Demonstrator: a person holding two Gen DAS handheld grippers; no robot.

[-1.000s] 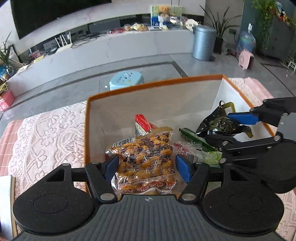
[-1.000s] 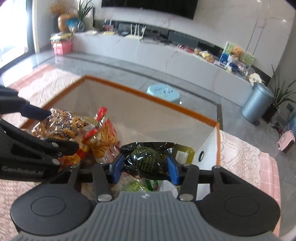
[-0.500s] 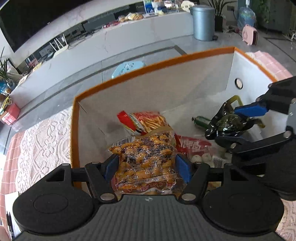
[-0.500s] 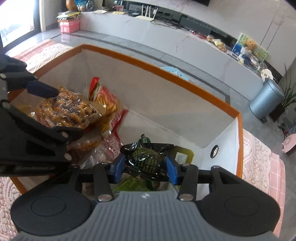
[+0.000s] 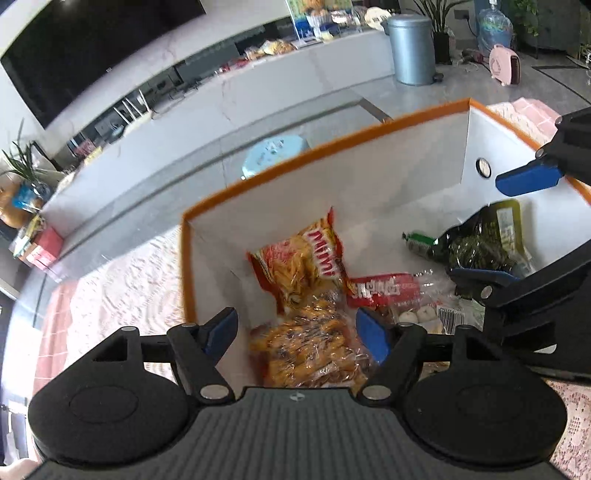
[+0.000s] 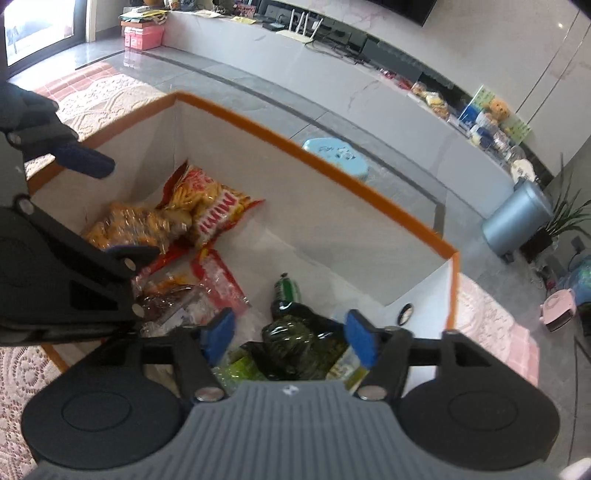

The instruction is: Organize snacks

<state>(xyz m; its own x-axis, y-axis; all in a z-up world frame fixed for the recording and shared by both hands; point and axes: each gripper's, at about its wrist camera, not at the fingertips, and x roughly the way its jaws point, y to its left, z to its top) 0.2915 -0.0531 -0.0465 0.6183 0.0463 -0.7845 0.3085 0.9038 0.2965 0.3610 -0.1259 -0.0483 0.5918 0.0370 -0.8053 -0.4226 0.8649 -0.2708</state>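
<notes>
Both grippers' jaws have just opened. The left gripper (image 5: 297, 328) has released the peanut packet (image 5: 314, 350), the right gripper (image 6: 290, 334) the dark green packet (image 6: 295, 339); both lie inside the orange-rimmed box (image 5: 332, 147), at 6 o'clock.

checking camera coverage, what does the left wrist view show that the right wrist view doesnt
Only the left wrist view: the black TV screen and the left tool open over the clear peanut bag.

Only the right wrist view: the pink boxes by the window and the right tool open over the dark green packet.

Both: the orange-rimmed box, the red noodle snack bag, the blue stool, the grey bin.
</notes>
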